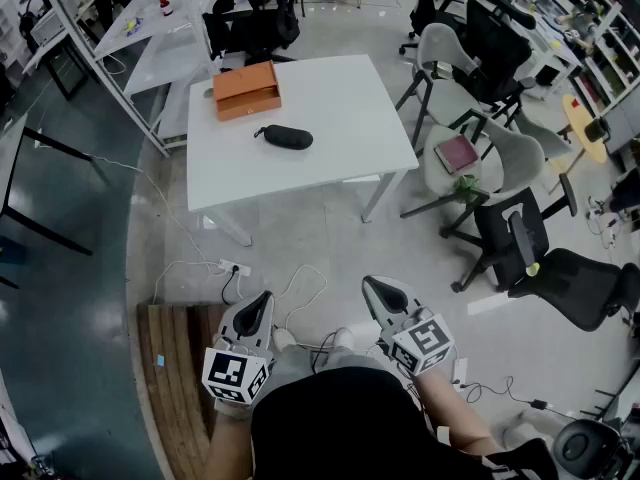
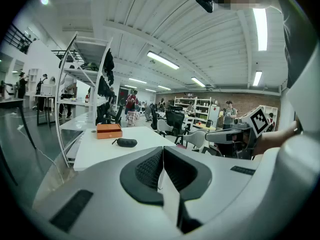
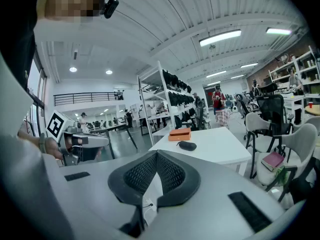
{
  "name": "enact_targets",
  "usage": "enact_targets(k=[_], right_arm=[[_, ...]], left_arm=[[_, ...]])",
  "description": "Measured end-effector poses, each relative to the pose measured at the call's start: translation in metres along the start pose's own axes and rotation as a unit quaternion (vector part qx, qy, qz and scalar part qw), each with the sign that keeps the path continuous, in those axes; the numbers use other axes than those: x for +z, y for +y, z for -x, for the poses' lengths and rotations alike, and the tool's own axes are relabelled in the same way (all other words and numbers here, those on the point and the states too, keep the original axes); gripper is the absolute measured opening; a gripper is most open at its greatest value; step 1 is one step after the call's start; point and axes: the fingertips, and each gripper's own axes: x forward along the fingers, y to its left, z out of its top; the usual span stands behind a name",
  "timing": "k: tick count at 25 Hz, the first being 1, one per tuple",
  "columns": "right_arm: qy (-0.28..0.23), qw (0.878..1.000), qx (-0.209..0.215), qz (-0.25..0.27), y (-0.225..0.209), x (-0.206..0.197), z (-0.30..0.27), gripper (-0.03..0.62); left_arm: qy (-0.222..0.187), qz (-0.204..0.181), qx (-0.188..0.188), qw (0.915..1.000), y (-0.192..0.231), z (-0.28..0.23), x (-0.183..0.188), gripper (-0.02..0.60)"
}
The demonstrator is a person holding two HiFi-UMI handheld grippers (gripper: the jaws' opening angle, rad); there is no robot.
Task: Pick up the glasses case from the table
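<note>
The black glasses case (image 1: 287, 137) lies on the white table (image 1: 340, 118), near its middle, in front of an orange box (image 1: 246, 90). Both grippers are held low, close to the person's body and well short of the table. My left gripper (image 1: 262, 301) and my right gripper (image 1: 374, 288) point toward the table, both shut with nothing between the jaws. The left gripper view shows the case (image 2: 126, 142) far ahead, beyond the closed left gripper (image 2: 162, 151). In the right gripper view the case (image 3: 187, 145) is likewise distant past the closed right gripper (image 3: 156, 155).
Office chairs (image 1: 455, 103) crowd the table's right side; one holds a red book (image 1: 457, 153). A power strip with cables (image 1: 235, 268) lies on the floor between me and the table. A wooden pallet (image 1: 175, 368) sits at lower left. A metal rack (image 2: 82, 84) stands left of the table.
</note>
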Motion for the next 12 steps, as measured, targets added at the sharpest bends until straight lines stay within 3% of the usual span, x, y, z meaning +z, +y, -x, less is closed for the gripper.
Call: enact_targets(k=[12], right_arm=[[-0.004, 1.0, 0.002, 0.008, 0.081, 0.024, -0.083, 0.026]], left_arm=[[-0.025, 0.027, 0.003, 0.9993, 0.105, 0.06, -0.005, 0.02]])
